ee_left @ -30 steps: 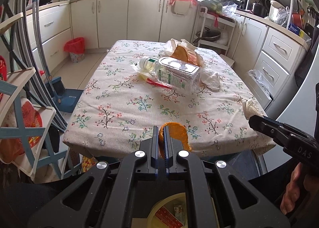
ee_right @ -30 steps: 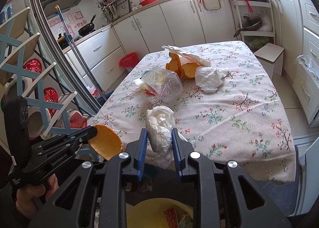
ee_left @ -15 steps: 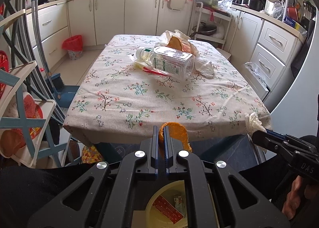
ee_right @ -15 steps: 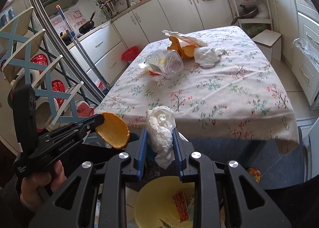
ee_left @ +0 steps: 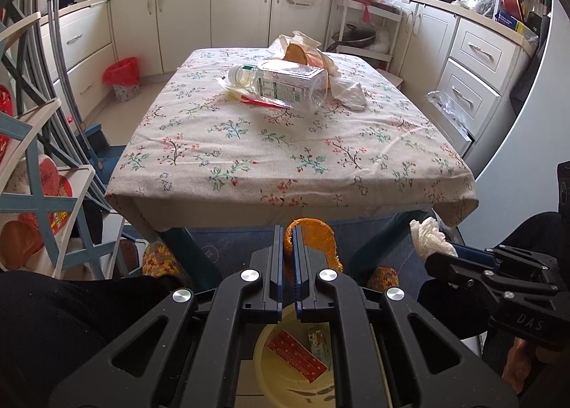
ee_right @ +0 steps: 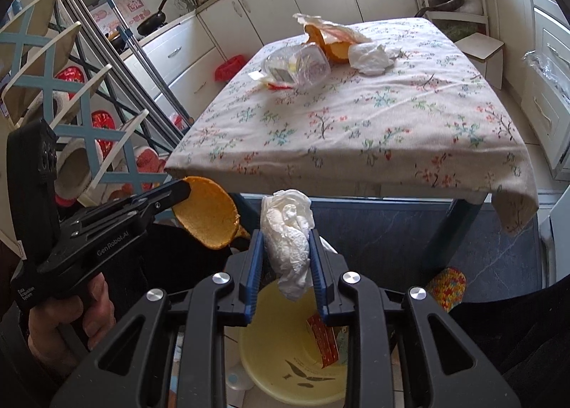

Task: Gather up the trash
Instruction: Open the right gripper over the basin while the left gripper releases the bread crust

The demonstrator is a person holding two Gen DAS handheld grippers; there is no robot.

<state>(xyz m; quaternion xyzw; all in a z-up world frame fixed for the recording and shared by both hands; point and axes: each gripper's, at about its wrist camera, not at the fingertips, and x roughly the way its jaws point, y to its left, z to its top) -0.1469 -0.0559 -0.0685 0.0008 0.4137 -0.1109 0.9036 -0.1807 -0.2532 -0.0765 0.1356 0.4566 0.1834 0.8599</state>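
Note:
My left gripper [ee_left: 288,240] is shut on an orange peel [ee_left: 315,238], also seen in the right wrist view [ee_right: 208,217]. My right gripper [ee_right: 286,240] is shut on a crumpled white tissue [ee_right: 288,230], also seen in the left wrist view [ee_left: 425,238]. Both hang below the table's near edge, above a yellow bin [ee_right: 281,358] that holds a red wrapper [ee_right: 322,340]. The bin also shows in the left wrist view [ee_left: 281,372]. On the floral table [ee_left: 285,144] lie a clear plastic bottle [ee_left: 285,83], another tissue [ee_left: 351,94] and orange peels in paper [ee_left: 297,48].
Blue table legs [ee_right: 452,230] stand beside the bin. A blue-and-white rack [ee_left: 42,194] stands at the left. White cabinets [ee_left: 473,66] run along the right and back. A small red bin [ee_left: 123,78] sits on the floor at far left.
Both grippers have drawn back from the table and dropped below its edge, still holding the peel and the tissue. The yellow bin has come more fully into view beneath them.

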